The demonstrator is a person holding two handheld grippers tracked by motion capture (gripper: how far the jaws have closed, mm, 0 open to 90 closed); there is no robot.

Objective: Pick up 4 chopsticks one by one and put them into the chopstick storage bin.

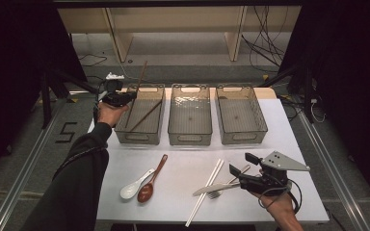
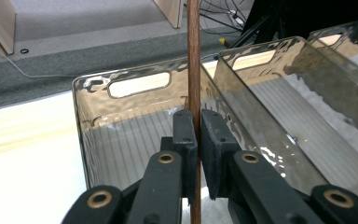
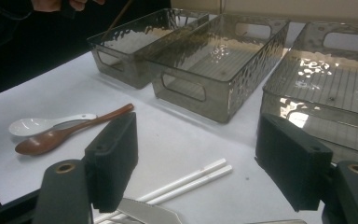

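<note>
- Pinching the held chopstick, a brown one, with the left gripper: jaws pressed together on its shaft, stick standing nearly upright over the left bin at the far left corner of the tabletop.
- Hovering the right gripper over the near right corner with jaws spread wide and gripping nothing, just above the knife and fork.
- Judging the step as dropping the stick in beside the second brown chopstick, which is lying slantwise on the bin floor.
- Risking a miss: most of the shaft is standing above the thin grip, so releasing from high up could tip it over the far wall and off the far edge.
- Risking a snag too: lowering at a slant could catch the tip on the bin's rim or knock the stick lying inside.
- Risking a scatter at the near edge: dipping the right gripper carelessly could push the knife, the fork and the white chopsticks, which are crossing one another there.
- Counting:
  - three clear bins along the far edge, the left one plus the middle bin and right bin, both looking empty
  - two brown chopsticks and two white ones
  - two spoons toward the near left corner, a white spoon and a wooden spoon
  - one knife and one fork
</note>
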